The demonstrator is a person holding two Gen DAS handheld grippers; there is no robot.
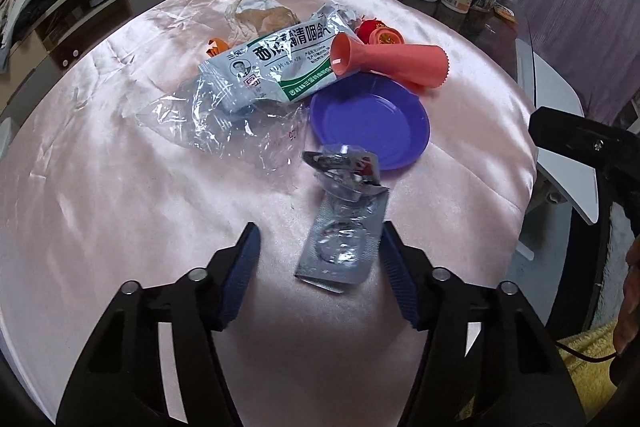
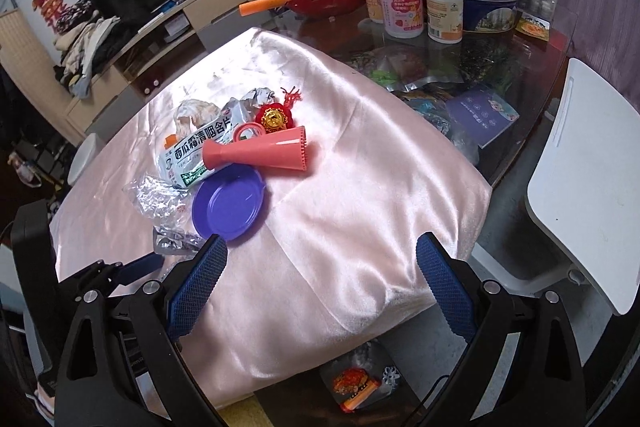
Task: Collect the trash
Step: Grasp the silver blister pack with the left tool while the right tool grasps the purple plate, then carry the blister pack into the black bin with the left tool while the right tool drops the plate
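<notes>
The left gripper (image 1: 316, 247) hangs with jaws spread around a silver blister pack (image 1: 340, 243) on pink cloth (image 1: 100, 167).

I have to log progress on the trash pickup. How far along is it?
Nothing looks collected yet. The left gripper is open around the silver blister pack, not closed on it. The right gripper hangs open and empty. The lozenge wrapper and clear plastic film lie on the pink cloth.
</notes>
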